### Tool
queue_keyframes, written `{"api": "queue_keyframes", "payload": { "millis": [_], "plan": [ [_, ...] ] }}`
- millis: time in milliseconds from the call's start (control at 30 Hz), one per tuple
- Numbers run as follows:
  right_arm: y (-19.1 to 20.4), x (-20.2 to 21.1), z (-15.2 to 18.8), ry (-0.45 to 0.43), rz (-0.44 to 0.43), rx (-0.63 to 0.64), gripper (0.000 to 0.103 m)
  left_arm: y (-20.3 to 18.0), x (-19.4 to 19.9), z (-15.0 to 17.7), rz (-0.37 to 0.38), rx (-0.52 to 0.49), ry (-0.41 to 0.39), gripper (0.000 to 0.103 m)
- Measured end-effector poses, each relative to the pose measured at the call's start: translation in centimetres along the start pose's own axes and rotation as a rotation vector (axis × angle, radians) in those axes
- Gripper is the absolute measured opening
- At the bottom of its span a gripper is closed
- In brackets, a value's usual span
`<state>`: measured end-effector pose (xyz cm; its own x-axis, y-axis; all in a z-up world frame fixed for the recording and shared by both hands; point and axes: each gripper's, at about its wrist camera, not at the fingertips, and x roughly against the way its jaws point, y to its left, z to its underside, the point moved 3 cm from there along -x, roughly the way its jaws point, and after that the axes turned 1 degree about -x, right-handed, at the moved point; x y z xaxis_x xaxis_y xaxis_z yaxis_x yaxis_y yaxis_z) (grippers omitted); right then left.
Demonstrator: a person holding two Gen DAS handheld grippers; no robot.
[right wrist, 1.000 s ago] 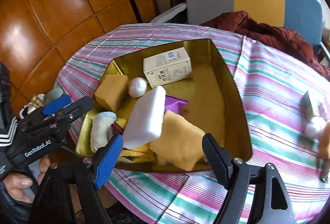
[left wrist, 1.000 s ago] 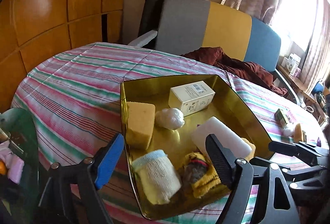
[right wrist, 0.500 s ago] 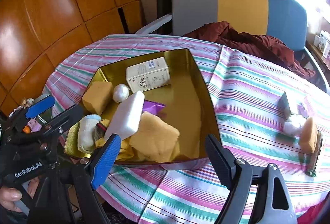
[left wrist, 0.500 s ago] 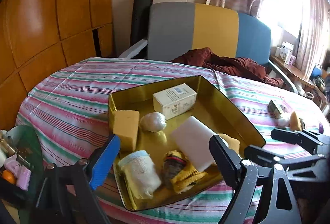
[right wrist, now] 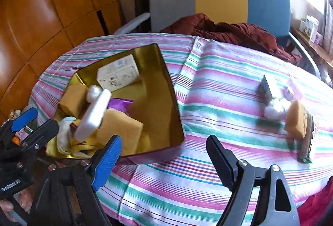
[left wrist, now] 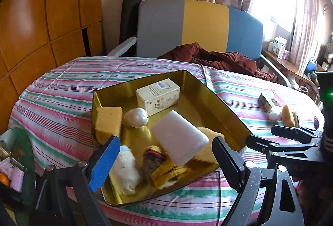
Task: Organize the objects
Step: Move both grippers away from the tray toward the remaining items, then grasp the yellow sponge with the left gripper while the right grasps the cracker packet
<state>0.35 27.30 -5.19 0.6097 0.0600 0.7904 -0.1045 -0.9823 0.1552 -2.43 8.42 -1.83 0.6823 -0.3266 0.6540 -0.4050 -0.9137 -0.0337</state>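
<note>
A gold tray (left wrist: 210,88) (right wrist: 172,113) on the striped table holds a white carton (left wrist: 158,95), yellow sponges (left wrist: 108,124), a white ball (left wrist: 136,117), a white foam block (left wrist: 180,140), a rolled white cloth (left wrist: 124,172) and a yellow knit item (left wrist: 168,174). My left gripper (left wrist: 164,165) is open and empty at the tray's near edge. My right gripper (right wrist: 164,161) is open and empty above the cloth just right of the tray. On the table's right lie a small box (right wrist: 268,88), a cotton ball (right wrist: 275,110), a sponge (right wrist: 296,121) and a wrapped bar (right wrist: 310,140).
A grey, yellow and blue chair (left wrist: 199,26) with a dark red cloth (left wrist: 218,59) stands behind the table. Wooden wall panels (left wrist: 41,17) are on the left. A green bin (left wrist: 18,163) with small items sits low at the left.
Both grippers have drawn back and up from the tray. The right wrist view has swung right, bringing the loose items on the table's right side closer to centre. Both stay open.
</note>
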Motion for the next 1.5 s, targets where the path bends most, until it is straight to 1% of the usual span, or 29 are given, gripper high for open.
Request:
{"api": "queue_keyframes", "payload": {
  "millis": [133, 233, 400, 600, 700, 800, 867, 900, 967, 1000, 1100, 1133, 1233, 1300, 1333, 1367, 1400, 1433, 1500],
  "plan": [
    [-1.6, -0.4, 0.3, 0.018, 0.027, -0.029, 0.084, -0.8, -0.2, 0.1, 0.017, -0.017, 0.010, 0.091],
    [-3.5, -0.6, 0.3, 0.028, 0.056, -0.070, 0.085, -1.5, -0.5, 0.3, 0.028, -0.032, 0.024, 0.091],
    [-8.0, -0.4, 0.0, 0.039, 0.130, -0.143, 0.085, -2.9, -0.9, 0.4, 0.056, -0.060, 0.042, 0.091],
    [-15.2, 1.3, -0.9, 0.026, 0.251, -0.226, 0.085, -4.7, -1.3, 0.1, 0.094, -0.101, 0.056, 0.091],
    [-19.3, 2.2, -1.4, 0.031, 0.339, -0.255, 0.085, -5.9, -1.4, -0.3, 0.117, -0.126, 0.054, 0.091],
    [-23.5, 2.3, -1.2, 0.070, 0.423, -0.293, 0.085, -7.3, -1.6, -0.7, 0.145, -0.151, 0.057, 0.091],
    [-26.4, 1.7, -0.6, 0.130, 0.475, -0.309, 0.085, -8.5, -1.8, -1.0, 0.166, -0.172, 0.060, 0.091],
    [-27.2, 1.5, -0.3, 0.148, 0.487, -0.315, 0.085, -9.1, -1.9, -1.1, 0.175, -0.183, 0.061, 0.091],
    [-29.3, 0.8, 0.7, 0.182, 0.493, -0.349, 0.085, -10.6, -2.2, -1.4, 0.195, -0.208, 0.065, 0.091],
    [-30.1, 0.7, 1.1, 0.189, 0.481, -0.376, 0.085, -11.3, -2.4, -1.5, 0.206, -0.219, 0.068, 0.092],
    [-31.8, -0.3, 2.2, 0.209, 0.401, -0.466, 0.085, -14.0, -3.0, -1.9, 0.251, -0.255, 0.085, 0.092],
    [-32.0, -0.6, 2.3, 0.220, 0.387, -0.477, 0.085, -14.9, -3.3, -2.1, 0.267, -0.267, 0.091, 0.092],
    [-31.8, -0.9, 2.1, 0.228, 0.401, -0.444, 0.084, -17.4, -4.0, -2.5, 0.307, -0.290, 0.107, 0.092],
    [-31.7, -1.4, 2.1, 0.250, 0.419, -0.418, 0.084, -19.3, -4.5, -2.9, 0.337, -0.302, 0.112, 0.092],
    [-31.6, -1.5, 2.2, 0.257, 0.430, -0.406, 0.082, -20.2, -4.8, -3.1, 0.350, -0.310, 0.114, 0.092],
    [-31.5, -1.4, 2.1, 0.253, 0.430, -0.394, 0.077, -21.1, -5.1, -3.3, 0.362, -0.316, 0.118, 0.092],
    [-31.2, -1.1, 1.9, 0.238, 0.425, -0.377, 0.060, -21.9, -5.4, -3.4, 0.373, -0.320, 0.121, 0.092],
    [-31.1, -0.9, 1.8, 0.228, 0.428, -0.371, 0.049, -22.9, -5.8, -3.6, 0.390, -0.324, 0.126, 0.092],
    [-31.2, -0.2, 1.7, 0.211, 0.459, -0.369, 0.048, -24.1, -6.5, -3.8, 0.410, -0.326, 0.140, 0.092]
  ]
}}
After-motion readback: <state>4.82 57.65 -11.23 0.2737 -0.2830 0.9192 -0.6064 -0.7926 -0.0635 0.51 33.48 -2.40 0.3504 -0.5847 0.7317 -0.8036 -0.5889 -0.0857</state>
